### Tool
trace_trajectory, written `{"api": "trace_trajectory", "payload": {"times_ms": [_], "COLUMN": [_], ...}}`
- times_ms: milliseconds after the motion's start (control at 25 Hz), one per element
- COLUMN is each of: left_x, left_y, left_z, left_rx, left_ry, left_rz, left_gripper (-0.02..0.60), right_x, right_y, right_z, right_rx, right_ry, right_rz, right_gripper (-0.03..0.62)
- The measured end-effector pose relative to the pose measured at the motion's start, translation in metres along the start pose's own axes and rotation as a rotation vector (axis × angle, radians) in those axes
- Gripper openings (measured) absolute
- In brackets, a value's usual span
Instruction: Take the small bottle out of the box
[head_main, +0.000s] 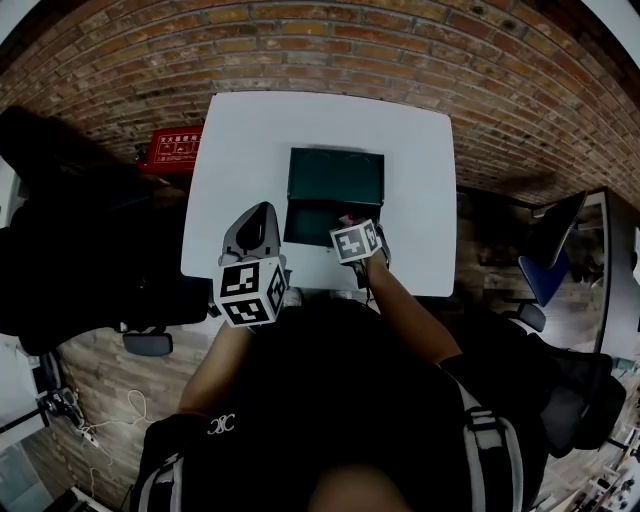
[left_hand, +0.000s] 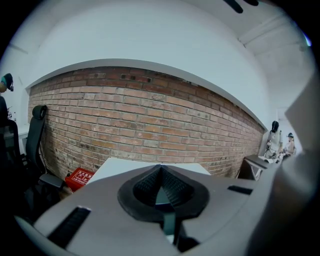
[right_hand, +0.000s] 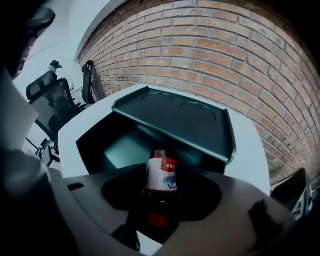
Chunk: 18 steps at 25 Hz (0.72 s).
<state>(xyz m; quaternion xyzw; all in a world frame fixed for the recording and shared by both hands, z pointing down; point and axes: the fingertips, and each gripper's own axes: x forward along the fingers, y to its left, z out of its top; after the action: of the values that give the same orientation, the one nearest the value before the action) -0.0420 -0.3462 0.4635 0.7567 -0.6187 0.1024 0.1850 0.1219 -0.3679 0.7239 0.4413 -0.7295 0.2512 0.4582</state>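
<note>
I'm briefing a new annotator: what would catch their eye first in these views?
The dark green box, lid swung open, sits on the white table before a brick wall. In the right gripper view, a small bottle with a red-and-white label sits between the open jaws of the right hand-held gripper, just in front of that box.

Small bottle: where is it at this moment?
In the right gripper view, the small bottle is between the open jaws of the right gripper, at the near edge of the open box.
</note>
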Motion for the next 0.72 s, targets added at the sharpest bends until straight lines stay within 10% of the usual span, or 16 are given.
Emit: {"api": "trace_trajectory", "payload": {"times_ms": [720], "left_x": [-0.012], "left_y": [0.006], "left_z": [-0.005], "left_rx": [-0.007], "left_ry": [0.001], "left_rz": [0.01], "left_gripper": [0.011], "right_x": [0.021], "right_y": [0.009], "right_z": [-0.002], "right_rx": [-0.299], "right_ry": [0.181], "right_rz": [-0.093], "right_gripper": [0.215]}}
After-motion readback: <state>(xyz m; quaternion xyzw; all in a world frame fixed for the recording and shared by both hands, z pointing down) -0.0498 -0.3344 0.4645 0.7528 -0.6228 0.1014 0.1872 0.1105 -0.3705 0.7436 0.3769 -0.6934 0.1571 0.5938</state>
